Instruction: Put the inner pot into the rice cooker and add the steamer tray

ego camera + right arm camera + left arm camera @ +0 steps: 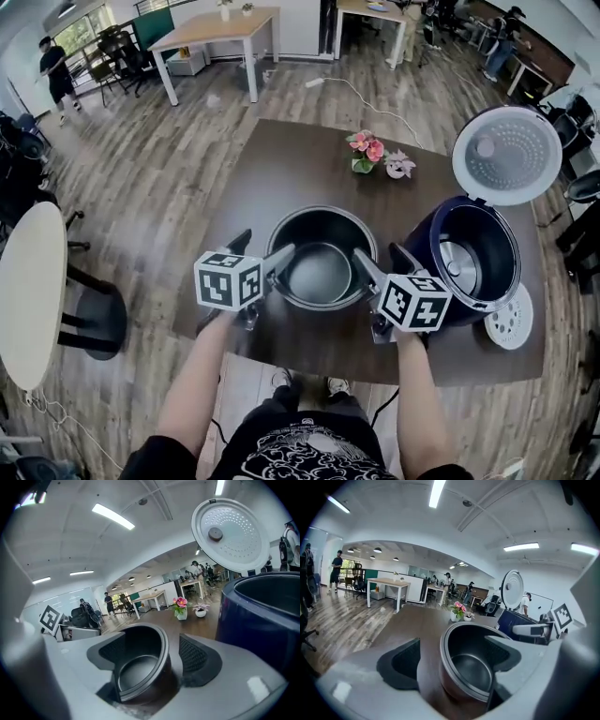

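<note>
The dark inner pot [322,258] stands upright on the brown table [281,159], just left of the dark blue rice cooker [473,258], whose lid [507,155] is raised. A white steamer tray [511,319] lies flat at the cooker's near right. My left gripper [265,246] straddles the pot's left rim, one jaw outside and one inside; in the left gripper view the pot [471,667] wall has a gap on both sides, so my left gripper [452,656] is open. My right gripper [381,255] straddles the right rim the same way, and in its own view the right gripper [150,656] is open around the pot [136,667] wall.
A vase of pink flowers [364,152] and a small white planter [398,167] sit at the table's far side. The cooker body [262,616] rises close to the right of my right gripper. A round white table [28,291] stands on the left; desks and people are farther back.
</note>
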`<control>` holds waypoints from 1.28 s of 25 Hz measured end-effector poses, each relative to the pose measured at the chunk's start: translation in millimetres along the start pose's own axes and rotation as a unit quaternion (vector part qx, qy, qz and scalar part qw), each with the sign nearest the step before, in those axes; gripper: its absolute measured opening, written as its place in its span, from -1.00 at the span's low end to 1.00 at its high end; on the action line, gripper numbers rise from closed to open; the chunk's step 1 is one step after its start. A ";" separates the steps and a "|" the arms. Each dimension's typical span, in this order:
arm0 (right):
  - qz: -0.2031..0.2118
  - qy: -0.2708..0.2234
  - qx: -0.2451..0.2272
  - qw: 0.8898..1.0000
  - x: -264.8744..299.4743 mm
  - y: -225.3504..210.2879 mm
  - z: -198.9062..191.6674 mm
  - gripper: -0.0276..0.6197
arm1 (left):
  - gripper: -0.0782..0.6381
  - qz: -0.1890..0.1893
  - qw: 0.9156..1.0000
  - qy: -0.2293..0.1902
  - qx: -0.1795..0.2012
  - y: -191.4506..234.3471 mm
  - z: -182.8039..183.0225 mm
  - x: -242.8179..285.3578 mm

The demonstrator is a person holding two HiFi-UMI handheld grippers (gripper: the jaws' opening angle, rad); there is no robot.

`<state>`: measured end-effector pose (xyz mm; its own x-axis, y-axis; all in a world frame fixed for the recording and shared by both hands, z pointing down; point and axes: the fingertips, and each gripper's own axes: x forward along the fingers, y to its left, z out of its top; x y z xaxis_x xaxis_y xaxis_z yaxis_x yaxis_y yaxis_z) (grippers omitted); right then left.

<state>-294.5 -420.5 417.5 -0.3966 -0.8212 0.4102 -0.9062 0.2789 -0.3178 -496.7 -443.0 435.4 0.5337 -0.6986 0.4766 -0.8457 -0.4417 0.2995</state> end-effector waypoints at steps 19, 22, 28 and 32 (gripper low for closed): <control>-0.049 0.090 0.051 0.993 5.2 -11.4 -44.3 -0.26 | -0.25 -0.084 0.991 0.083 -0.062 12.5 -24.2 24.1; -0.054 0.095 0.057 0.992 3.8 -9.4 -46.9 -0.38 | -0.41 -0.090 0.991 0.080 -0.064 8.0 -24.7 22.0; -0.071 0.091 0.073 0.991 -2.2 -8.3 -50.6 -0.53 | -0.46 -0.092 0.990 0.075 -0.076 5.3 -23.1 17.1; -0.072 0.068 0.110 0.989 -6.5 -7.0 -42.5 -0.64 | -0.50 -0.087 0.991 0.060 -0.082 4.4 -15.6 11.7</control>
<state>-291.9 -396.0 453.4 -0.2956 -0.7664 0.5703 -0.9068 0.0372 -0.4200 -494.2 -444.3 455.1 0.6764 -0.5427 0.4980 -0.7344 -0.4451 0.5124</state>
